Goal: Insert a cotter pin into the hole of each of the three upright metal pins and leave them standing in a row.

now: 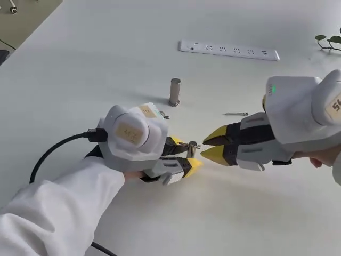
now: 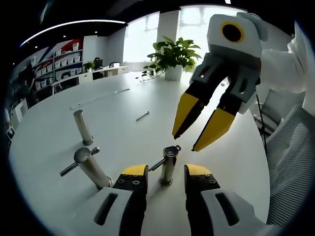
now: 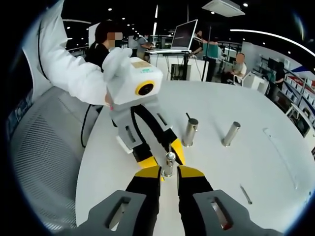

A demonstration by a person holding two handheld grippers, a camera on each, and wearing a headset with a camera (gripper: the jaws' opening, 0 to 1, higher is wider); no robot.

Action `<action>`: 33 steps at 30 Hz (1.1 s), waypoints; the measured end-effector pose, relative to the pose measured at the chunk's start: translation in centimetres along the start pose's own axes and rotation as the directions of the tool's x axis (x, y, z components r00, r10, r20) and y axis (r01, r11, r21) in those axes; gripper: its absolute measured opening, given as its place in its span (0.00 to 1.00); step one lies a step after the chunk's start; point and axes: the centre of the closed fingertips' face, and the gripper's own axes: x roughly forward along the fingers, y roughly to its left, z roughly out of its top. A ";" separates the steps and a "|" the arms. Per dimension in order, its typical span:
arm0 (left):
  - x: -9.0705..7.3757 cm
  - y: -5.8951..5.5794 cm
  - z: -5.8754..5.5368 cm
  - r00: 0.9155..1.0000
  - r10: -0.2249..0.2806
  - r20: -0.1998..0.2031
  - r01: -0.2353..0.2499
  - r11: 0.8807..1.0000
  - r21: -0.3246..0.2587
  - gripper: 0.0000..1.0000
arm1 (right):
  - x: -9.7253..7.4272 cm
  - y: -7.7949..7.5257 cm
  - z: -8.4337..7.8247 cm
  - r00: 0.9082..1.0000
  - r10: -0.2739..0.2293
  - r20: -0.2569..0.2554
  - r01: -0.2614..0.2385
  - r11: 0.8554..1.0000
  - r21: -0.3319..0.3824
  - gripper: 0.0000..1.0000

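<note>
Left gripper (image 2: 167, 172) jaws stand spread astride the metal pin (image 2: 168, 169). Right gripper (image 1: 204, 148) jaws, parted, point at its cotter pin (image 2: 156, 164).

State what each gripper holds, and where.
Nothing clamped: left gripper stands open around metal pin, low on its shaft, gaps showing; right gripper open, empty.

left gripper (image 1: 192, 153) body hides most of 2nd pin (image 1: 164, 114); right gripper (image 1: 203, 148) cut off at pic edge; cotter pin (image 1: 236, 113) past its jaws too small for detail.
</note>
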 end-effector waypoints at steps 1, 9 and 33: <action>-0.3 0.0 0.1 1.000 0.001 0.005 -0.001 1.000 -0.001 0.32 | 0.0 0.0 0.1 1.000 -0.001 0.001 0.001 1.000 0.000 0.10; -2.9 -1.8 0.8 0.994 -0.098 0.050 0.100 0.994 -0.032 0.51 | 0.3 0.2 0.6 1.000 -0.007 0.006 0.007 1.000 -0.003 0.14; -8.7 -2.2 1.1 0.989 -0.066 0.130 0.079 0.993 -0.092 0.99 | 2.3 0.4 0.7 1.000 0.014 -0.009 -0.014 1.000 0.010 0.14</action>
